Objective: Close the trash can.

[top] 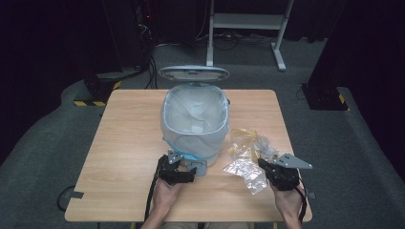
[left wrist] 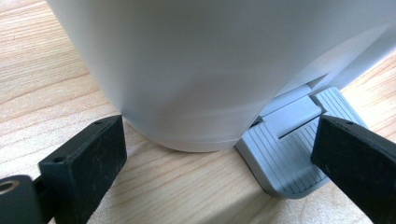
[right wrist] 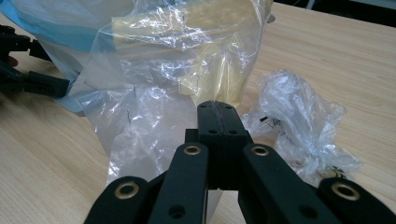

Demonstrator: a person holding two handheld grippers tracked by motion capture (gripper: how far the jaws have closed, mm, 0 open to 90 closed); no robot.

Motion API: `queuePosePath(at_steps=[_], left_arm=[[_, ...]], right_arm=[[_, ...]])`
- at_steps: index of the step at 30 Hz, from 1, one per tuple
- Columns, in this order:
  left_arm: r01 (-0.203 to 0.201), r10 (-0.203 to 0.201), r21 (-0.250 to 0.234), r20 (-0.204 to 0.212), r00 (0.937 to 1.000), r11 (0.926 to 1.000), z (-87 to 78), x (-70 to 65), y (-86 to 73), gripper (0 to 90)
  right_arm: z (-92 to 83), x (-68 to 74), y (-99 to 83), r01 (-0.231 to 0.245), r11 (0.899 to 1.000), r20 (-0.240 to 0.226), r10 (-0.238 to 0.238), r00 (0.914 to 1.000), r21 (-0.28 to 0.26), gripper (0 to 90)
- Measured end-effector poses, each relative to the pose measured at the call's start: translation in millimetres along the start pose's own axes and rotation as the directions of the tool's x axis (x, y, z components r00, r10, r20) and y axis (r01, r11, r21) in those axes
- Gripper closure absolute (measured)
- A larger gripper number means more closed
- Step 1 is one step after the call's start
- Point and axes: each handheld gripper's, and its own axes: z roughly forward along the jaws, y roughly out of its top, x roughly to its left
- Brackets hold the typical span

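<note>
High view shows the left hand-held gripper (top: 187,175) at the foot of the bin (top: 195,125), its jaws wide on either side of the grey pedal (top: 199,168); the lid (top: 193,73) stands open behind. In the left gripper view the pedal (left wrist: 292,154) lies just ahead, toward the right jaw, untouched as far as I can tell. The right hand-held gripper (right wrist: 218,109) is clamped shut on the edge of a clear bag (right wrist: 154,116), which lies on the surface (top: 124,143) just ahead of it, beside the bin. A crumpled wrapper (right wrist: 299,121) sits to that gripper's right. The step looks like binning the plastic: next, the right hand-held gripper should lift the bag forward over the rim and let go.
</note>
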Motion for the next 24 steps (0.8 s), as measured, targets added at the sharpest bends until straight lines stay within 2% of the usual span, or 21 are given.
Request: queuePosePath(at_steps=[24], left_arm=[[0.001, -0.001, 0.003, 0.002, 1.0000, 1.0000, 0.0, 0.8, 0.2, 3.6]], right_arm=[[-19.4, -10.1, 14.0, -0.007, 1.000, -0.039, 0.006, 0.9992, -0.025, 90.0]])
